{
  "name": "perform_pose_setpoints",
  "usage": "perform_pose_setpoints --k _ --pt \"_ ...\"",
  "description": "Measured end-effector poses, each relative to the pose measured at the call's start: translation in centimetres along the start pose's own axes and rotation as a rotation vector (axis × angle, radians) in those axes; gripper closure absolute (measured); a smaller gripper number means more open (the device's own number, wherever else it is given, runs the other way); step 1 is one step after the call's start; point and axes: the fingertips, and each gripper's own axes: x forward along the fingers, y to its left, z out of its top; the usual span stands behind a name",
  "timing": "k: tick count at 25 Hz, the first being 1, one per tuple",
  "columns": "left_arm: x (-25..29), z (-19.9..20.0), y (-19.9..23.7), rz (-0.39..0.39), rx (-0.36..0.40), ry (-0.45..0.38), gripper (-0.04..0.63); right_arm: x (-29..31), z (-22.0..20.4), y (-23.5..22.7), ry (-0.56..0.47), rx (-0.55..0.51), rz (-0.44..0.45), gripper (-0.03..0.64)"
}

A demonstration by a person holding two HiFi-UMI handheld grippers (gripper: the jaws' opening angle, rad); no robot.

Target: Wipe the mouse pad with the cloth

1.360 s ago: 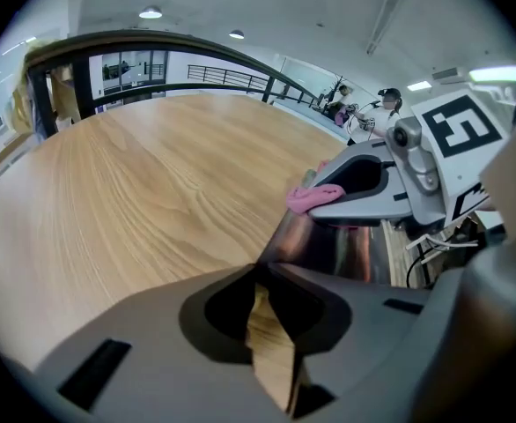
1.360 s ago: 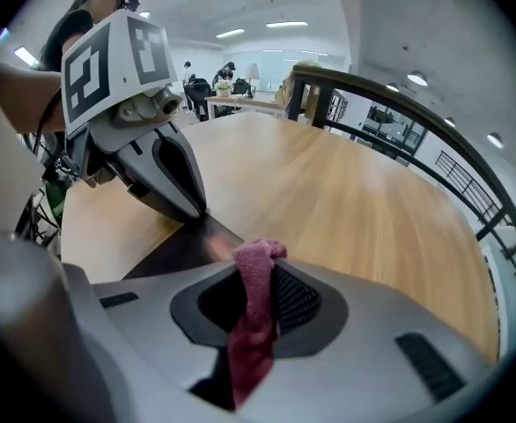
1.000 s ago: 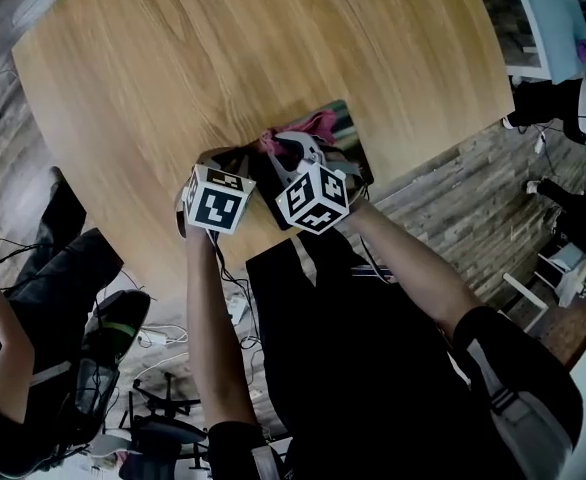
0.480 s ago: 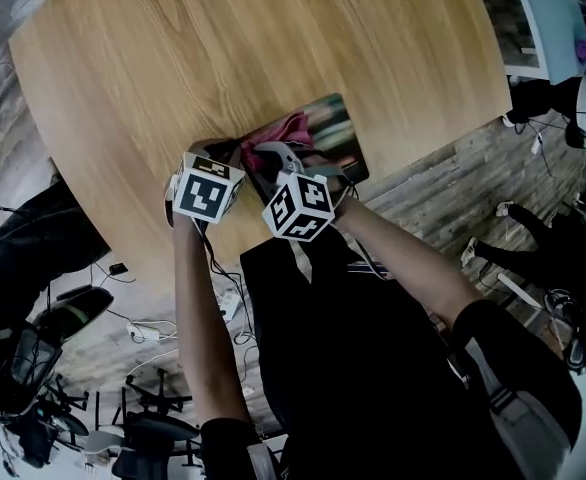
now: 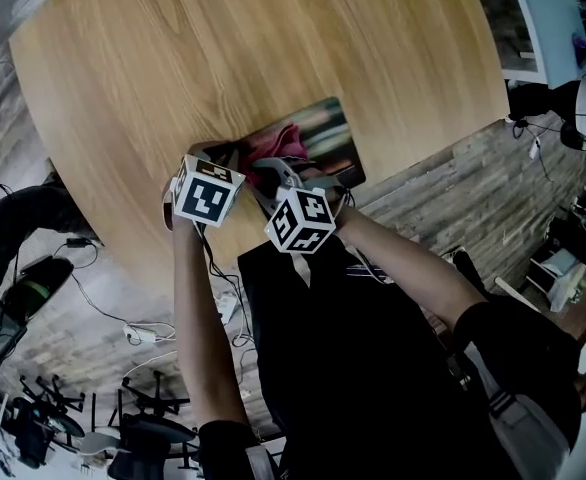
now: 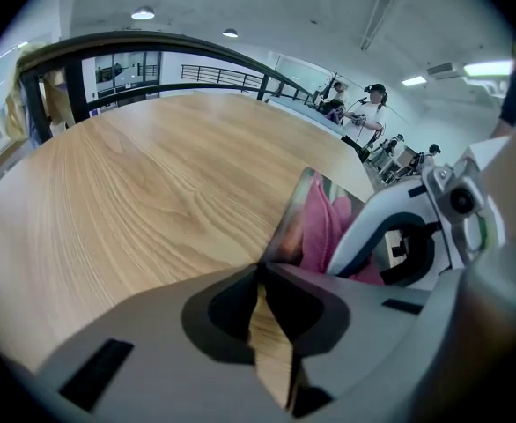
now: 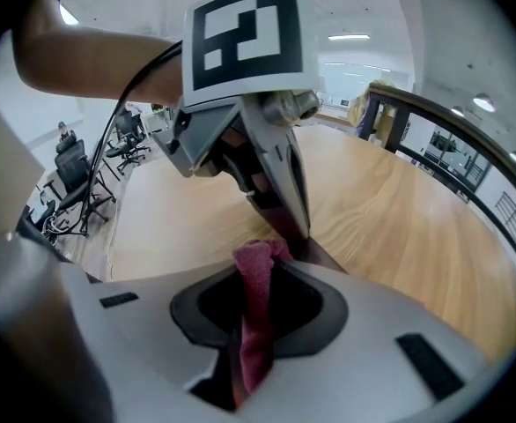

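Observation:
A dark printed mouse pad lies near the round wooden table's front edge. A pink cloth sits bunched on the pad's left part. My right gripper is shut on the cloth, which sticks up between its jaws. My left gripper is shut on the pad's near left corner, just left of the cloth. Each gripper shows in the other's view: the right gripper close on the right, the left gripper straight ahead with its tips on the pad.
The table edge runs just below the grippers. Beyond it the floor holds cables and a power strip and an office chair. The bare tabletop stretches far and left of the pad.
My right gripper has dragged the cloth toward the pad's near left side. The left gripper keeps its hold on the pad's corner.

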Motion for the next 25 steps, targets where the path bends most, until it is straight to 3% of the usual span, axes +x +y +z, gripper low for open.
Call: perform_pose_setpoints --k 25 --pt "0.1 -0.1 1.0 0.09 -0.017 -0.006 0.549 -3.1 -4.4 9.2 -0.007 0.0 0.214 0.546"
